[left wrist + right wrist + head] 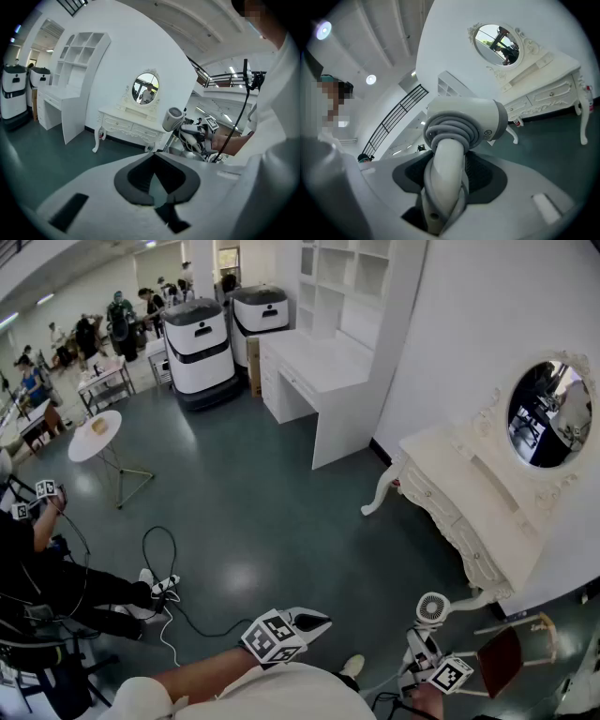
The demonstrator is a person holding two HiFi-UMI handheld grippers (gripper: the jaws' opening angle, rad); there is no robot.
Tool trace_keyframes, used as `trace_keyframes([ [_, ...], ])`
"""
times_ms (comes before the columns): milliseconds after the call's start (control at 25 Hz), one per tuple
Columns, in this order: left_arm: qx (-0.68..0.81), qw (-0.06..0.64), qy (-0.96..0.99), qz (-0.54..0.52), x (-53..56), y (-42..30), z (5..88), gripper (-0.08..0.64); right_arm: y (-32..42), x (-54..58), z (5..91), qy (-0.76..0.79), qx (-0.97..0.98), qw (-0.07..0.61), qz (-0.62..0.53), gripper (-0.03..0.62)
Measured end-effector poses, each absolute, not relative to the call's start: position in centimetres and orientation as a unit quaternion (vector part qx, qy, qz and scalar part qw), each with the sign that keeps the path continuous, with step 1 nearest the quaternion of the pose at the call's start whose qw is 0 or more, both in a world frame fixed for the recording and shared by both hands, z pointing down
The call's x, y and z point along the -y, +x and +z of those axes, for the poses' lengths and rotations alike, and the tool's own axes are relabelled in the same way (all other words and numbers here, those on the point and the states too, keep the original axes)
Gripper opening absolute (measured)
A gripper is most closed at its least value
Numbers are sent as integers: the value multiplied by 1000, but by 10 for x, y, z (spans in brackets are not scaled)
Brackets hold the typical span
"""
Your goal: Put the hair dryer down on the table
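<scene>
The white hair dryer (461, 117) has its cord wound round the top of its handle. My right gripper (447, 161) is shut on that handle, with the dryer's head above the jaws. In the head view the dryer (433, 607) and right gripper (424, 652) are at the bottom right, in the air near the front leg of the white dressing table (441, 460). My left gripper (314, 622) hangs bottom centre, shut and holding nothing. Its jaws (153, 157) meet at the tips. From there the dryer (172, 118) shows in front of the table (131, 117).
An oval mirror (548, 413) stands on the dressing table. A stool with a brown seat (502, 657) sits right of my right gripper. A white desk with shelves (319, 362), two white robots (197, 343), a small round table (94, 437), a floor cable (159, 568) and people lie beyond.
</scene>
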State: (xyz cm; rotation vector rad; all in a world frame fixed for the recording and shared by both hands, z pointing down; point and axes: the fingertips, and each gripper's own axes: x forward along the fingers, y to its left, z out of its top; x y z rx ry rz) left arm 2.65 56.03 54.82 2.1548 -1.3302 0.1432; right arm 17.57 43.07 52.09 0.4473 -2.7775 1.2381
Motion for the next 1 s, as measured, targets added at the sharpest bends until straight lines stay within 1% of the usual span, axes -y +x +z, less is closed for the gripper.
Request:
trace_keyframes([
  [160,536,307,785,49,-603,-24,564,-2,120,-461,544,120,892,41,434,215],
  [280,539,316,780,47,-614,-38,567,-2,110,-466,543,126,895,55,425,215],
  [480,501,314,805,48,-606,-11,563,-2,137,-475,534,154,904,73,392,215],
  [680,484,300,820,64,-569,16,559,-2,163,-458,545,174,913,110,352,215],
  [1000,472,271,835,82,-458,80,532,-2,215,-372,557,198,923,160,289,215],
])
